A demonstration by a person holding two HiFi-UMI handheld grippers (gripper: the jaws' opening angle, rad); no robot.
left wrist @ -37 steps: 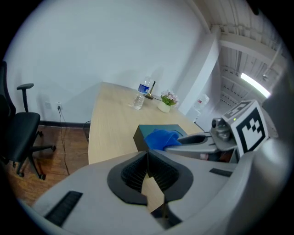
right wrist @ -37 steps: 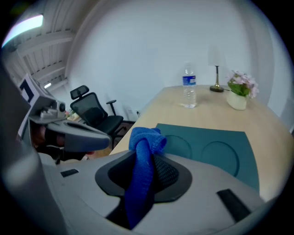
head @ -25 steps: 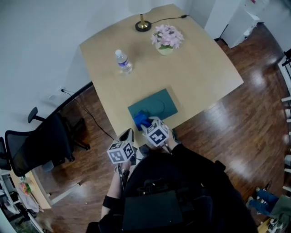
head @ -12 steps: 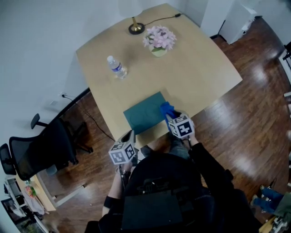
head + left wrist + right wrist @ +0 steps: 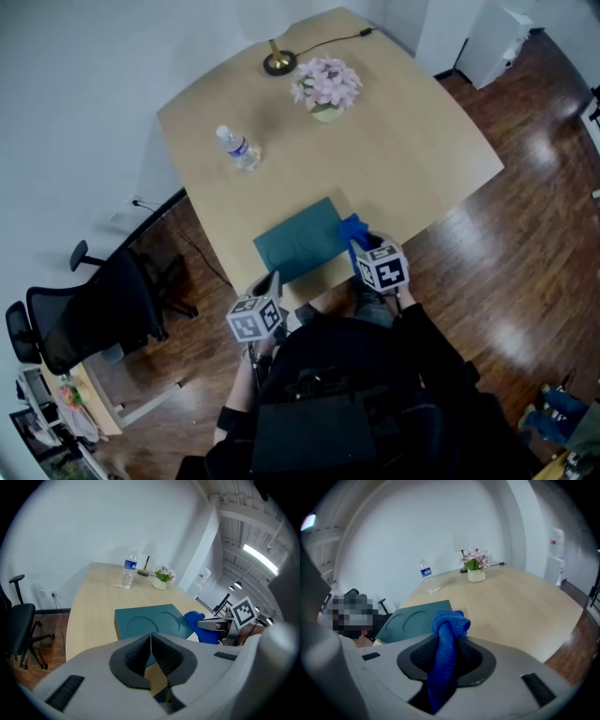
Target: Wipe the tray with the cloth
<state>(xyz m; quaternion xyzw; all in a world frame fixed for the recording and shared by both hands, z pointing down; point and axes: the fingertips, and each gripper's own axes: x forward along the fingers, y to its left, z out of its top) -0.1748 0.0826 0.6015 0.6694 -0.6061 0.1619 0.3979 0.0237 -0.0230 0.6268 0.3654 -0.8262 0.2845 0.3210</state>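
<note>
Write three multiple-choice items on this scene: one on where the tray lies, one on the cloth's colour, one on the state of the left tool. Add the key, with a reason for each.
1. Where on the table does the tray lie?
A. at the far edge
B. in the middle
C. at the near edge

2. What colour is the cloth in the right tool?
A. white
B. blue
C. red

3. How do the jaws of the left tool stand?
A. together, with nothing between them
B. wide apart
C. clamped on the cloth

Key:
1 C: the head view shows the tray at the near edge of the table.
2 B: blue fabric is pinched between the right tool's jaws.
3 A: the left gripper view shows the pads meeting with nothing between them.
</note>
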